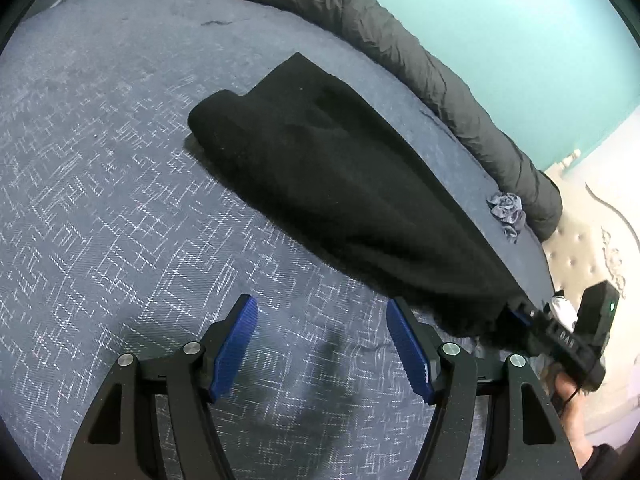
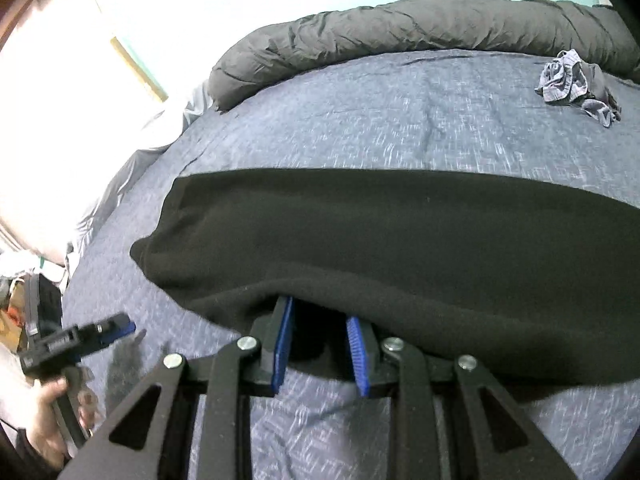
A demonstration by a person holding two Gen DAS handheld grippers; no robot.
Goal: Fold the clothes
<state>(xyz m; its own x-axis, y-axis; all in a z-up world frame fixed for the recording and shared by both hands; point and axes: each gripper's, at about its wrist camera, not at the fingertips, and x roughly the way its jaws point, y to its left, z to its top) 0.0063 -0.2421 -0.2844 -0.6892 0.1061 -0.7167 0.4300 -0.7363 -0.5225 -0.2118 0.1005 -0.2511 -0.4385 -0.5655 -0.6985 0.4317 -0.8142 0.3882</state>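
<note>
1. Spread wide apart and gripping nothing, the two blue-padded jaws of the left gripper hang over bare blue-grey bedspread in the left wrist view.
2. Same view: a black garment, folded into a long strip, lies on the bedspread ahead and to the right of those jaws, apart from them.
3. Same view: at the lower right edge the right gripper meets the near end of the garment; its tips are under the cloth, and a hand holds its handle.
4. Same view: a rolled dark grey duvet lies along the far side of the bed, with a small crumpled grey-blue cloth just beside it.
5. In the right wrist view, the right gripper has its blue pads a little apart, their tips tucked beneath the garment's near edge; whether they pinch the fabric cannot be told.
6. Same view: the garment stretches across the bedspread from left to right.
7. Same view: at lower left, the left gripper is held in a hand above the bed, well clear of the garment.
8. Same view: the duvet and crumpled cloth sit at the far edge.
</note>
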